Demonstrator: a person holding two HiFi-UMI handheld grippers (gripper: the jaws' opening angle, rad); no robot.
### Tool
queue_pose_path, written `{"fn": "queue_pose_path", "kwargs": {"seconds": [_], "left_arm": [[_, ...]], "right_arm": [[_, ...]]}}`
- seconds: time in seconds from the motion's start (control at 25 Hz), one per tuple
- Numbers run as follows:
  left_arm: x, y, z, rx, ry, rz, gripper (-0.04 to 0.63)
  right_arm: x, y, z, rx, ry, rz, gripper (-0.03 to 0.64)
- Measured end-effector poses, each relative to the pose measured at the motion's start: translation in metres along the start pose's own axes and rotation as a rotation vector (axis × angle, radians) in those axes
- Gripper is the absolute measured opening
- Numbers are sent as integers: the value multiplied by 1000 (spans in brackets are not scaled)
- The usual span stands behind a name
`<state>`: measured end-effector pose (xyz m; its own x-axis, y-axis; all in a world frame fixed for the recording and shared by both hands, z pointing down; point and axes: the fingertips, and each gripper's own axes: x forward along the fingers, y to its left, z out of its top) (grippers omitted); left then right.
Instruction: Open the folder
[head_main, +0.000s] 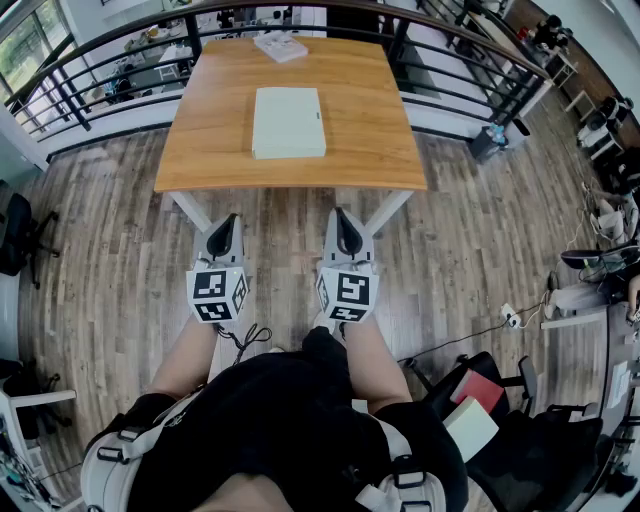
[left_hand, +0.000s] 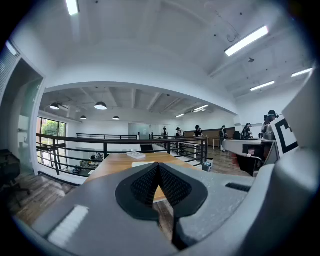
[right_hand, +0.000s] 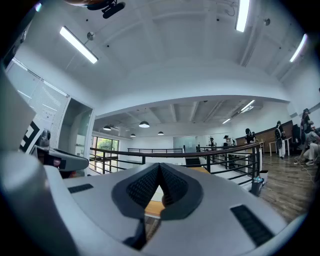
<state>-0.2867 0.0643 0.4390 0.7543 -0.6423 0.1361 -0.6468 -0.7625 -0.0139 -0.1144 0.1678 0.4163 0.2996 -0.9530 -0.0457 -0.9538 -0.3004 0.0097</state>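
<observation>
A closed pale green folder (head_main: 288, 122) lies flat in the middle of the wooden table (head_main: 220, 160). My left gripper (head_main: 227, 225) and right gripper (head_main: 343, 222) hang side by side in front of the table's near edge, short of the folder, both shut with nothing between the jaws. In the left gripper view the shut left gripper (left_hand: 159, 165) points at the table (left_hand: 112, 165), where a sliver of the folder (left_hand: 139, 163) shows. In the right gripper view the shut right gripper (right_hand: 159, 165) hides most of the table (right_hand: 149, 209).
A small white stack of papers (head_main: 281, 45) lies at the table's far edge. A black railing (head_main: 120, 60) curves round behind the table. Chairs and cables (head_main: 500, 400) crowd the floor at right. People stand far off at desks (left_hand: 245, 145).
</observation>
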Motion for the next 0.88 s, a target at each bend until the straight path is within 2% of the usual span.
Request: {"fn": "queue_pose_path", "kwargs": {"seconds": [0.16, 0.52, 0.88], "left_arm": [[-7, -14, 6, -12, -12, -7, 3], [-5, -34, 10, 19, -18, -7, 3], [32, -50, 10, 50, 2, 32, 3]], "right_arm": [[-15, -7, 2, 5, -6, 6, 3], [-17, -22, -6, 33, 16, 18, 5], [9, -55, -9, 46, -7, 49, 5]]}}
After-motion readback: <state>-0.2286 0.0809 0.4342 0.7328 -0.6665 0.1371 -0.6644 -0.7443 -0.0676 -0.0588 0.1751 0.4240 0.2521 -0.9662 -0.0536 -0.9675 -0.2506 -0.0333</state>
